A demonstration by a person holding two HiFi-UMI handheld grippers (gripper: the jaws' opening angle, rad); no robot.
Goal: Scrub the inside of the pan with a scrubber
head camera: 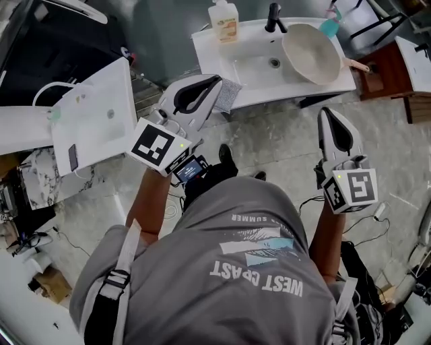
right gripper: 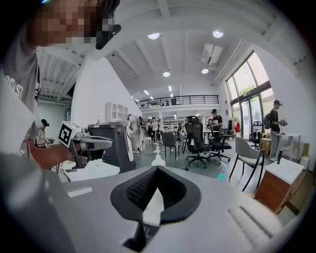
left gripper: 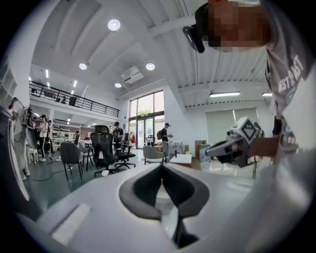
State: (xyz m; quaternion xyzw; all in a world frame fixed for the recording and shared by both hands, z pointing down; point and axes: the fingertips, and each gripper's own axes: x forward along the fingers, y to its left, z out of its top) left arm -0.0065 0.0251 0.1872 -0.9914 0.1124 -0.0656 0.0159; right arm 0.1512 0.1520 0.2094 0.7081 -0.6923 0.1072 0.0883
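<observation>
A cream pan [head camera: 310,52] lies tilted in the white sink basin [head camera: 252,64], its wooden handle pointing right. A grey scrubber cloth [head camera: 230,94] hangs at the counter's front edge, partly hidden by my left gripper [head camera: 214,82]. That gripper hovers just in front of the counter, jaws shut and empty. My right gripper [head camera: 326,113] is shut too, over the floor below the pan, apart from it. In the left gripper view the jaws [left gripper: 162,167] meet with nothing between them, and the right gripper view [right gripper: 157,168] shows the same.
A soap bottle [head camera: 224,20], a black faucet [head camera: 273,17] and a teal bottle [head camera: 330,25] stand at the sink's back. Another white basin unit [head camera: 94,114] stands at the left, a wooden cabinet [head camera: 384,67] at the right. Cables [head camera: 357,229] lie on the floor.
</observation>
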